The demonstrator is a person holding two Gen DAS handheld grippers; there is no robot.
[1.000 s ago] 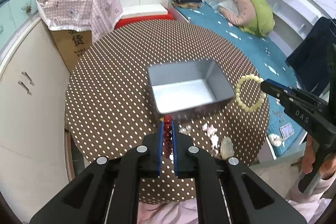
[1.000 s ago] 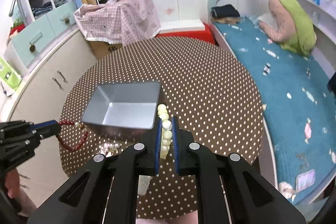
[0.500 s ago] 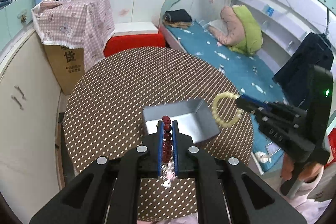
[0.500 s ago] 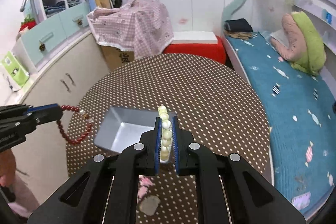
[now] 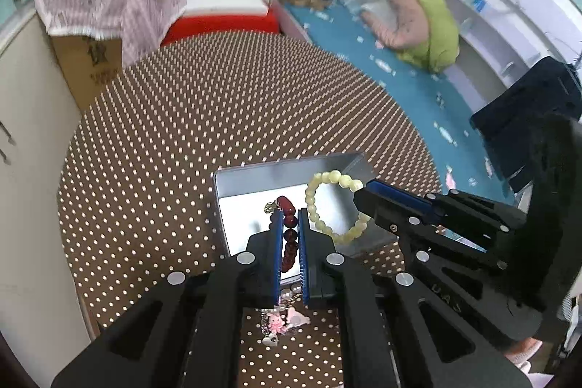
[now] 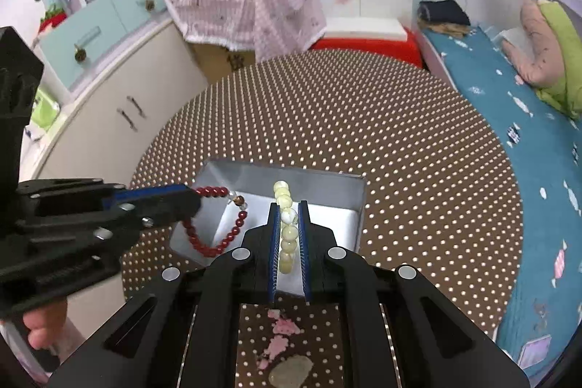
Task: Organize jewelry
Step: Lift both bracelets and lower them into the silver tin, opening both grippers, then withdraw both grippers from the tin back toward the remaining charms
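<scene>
Red bracelet and cream bracelet now both hang over the open tin; a second ago they were off to its near corners, clear of it. You've brought both tongs in over the tin, so the drop looks like the next step. Neither bracelet is resting in the tin yet, judging from both views.

Left tongs are clamped on the red bracelet, its loop dangling over the tin's left half. Right tongs are clamped on the cream bracelet, its loop hanging over the right half. The two loops sit just beside each other, not touching as far as I can tell. Watch they don't tangle when you let go.

Counts: two bracelets, one red, one cream. One tin, nothing else visible inside it. Two tongs. On the worktop near you, a small heap of loose bits: pink charms, pearls, a small heart, too jumbled to count. In the right view, a pale flat stone and pink pieces lie there too. Those still need sorting, so the task is early to midway.
</scene>
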